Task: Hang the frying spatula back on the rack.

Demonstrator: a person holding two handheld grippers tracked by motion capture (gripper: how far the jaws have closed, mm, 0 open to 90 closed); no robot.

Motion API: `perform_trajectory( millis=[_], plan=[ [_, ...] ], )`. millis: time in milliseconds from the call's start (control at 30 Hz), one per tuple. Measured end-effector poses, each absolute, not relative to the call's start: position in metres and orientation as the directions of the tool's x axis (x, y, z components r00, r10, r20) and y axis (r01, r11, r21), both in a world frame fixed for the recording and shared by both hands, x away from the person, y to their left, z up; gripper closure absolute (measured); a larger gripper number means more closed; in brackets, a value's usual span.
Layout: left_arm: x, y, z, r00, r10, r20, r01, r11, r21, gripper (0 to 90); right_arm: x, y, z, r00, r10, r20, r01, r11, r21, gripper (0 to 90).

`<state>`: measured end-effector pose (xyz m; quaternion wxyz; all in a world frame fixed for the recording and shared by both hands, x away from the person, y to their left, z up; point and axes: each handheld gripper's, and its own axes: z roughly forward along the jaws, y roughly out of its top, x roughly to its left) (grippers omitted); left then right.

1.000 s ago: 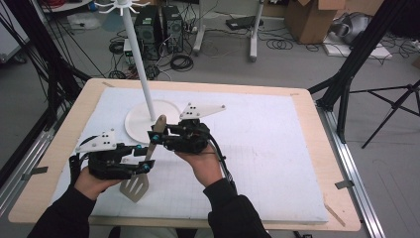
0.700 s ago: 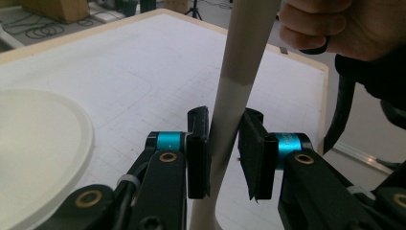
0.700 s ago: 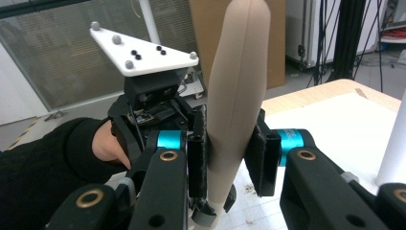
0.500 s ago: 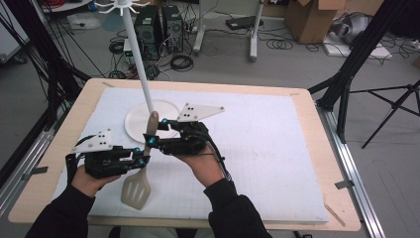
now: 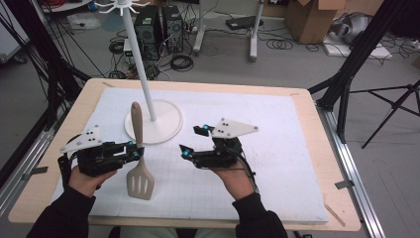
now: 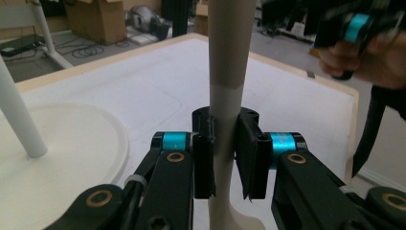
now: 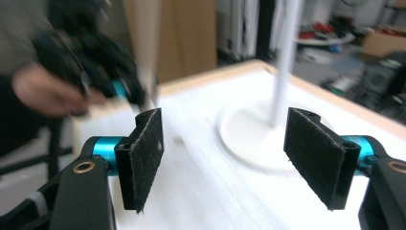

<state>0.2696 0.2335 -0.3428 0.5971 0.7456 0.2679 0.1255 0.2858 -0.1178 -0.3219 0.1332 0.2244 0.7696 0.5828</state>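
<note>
Though clear of the right gripper [image 5: 190,141], spatula [image 5: 138,163] handle between left gripper [image 6: 224,160] pads.

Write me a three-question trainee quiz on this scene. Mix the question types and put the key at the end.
1. True or false: the right gripper is clamped on the spatula.
2. Multiple choice: where does the left gripper grip the spatula? A) on the slotted blade B) on the handle, just above the blade C) at the very tip of the handle
3. Fill in: the white pole with hooks at its top rises from a round ____ on the table mat.

Key
1. False: its jaws stand wide apart with nothing between them.
2. B
3. base
</note>
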Motion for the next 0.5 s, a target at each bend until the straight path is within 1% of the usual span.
perform_trajectory(
  millis=[167, 300, 433, 500],
  plan=[
    [0.269, 0.236, -0.342, 0.804, 0.579, -0.136, 0.245, -0.113, 0.963, 77.6, 0.277, -0.159, -0.349, -0.816, 0.576, 0.052, 0.239, 0.254, 0.937, 26.8],
    [0.27, 0.235, -0.344, 0.792, 0.597, -0.128, 0.239, -0.109, 0.965, 77.6, 0.27, -0.189, -0.368, -0.769, 0.64, 0.011, 0.275, 0.315, 0.908, 25.8],
    [0.275, 0.23, -0.343, 0.781, 0.608, -0.143, 0.256, -0.103, 0.961, 77.6, 0.266, -0.214, -0.382, -0.728, 0.685, 0.002, 0.302, 0.318, 0.899, 25.6],
    [0.281, 0.226, -0.338, 0.774, 0.618, -0.135, 0.263, -0.12, 0.957, 77.6, 0.265, -0.222, -0.384, -0.709, 0.706, 0.01, 0.314, 0.303, 0.9, 25.5]
  ],
)
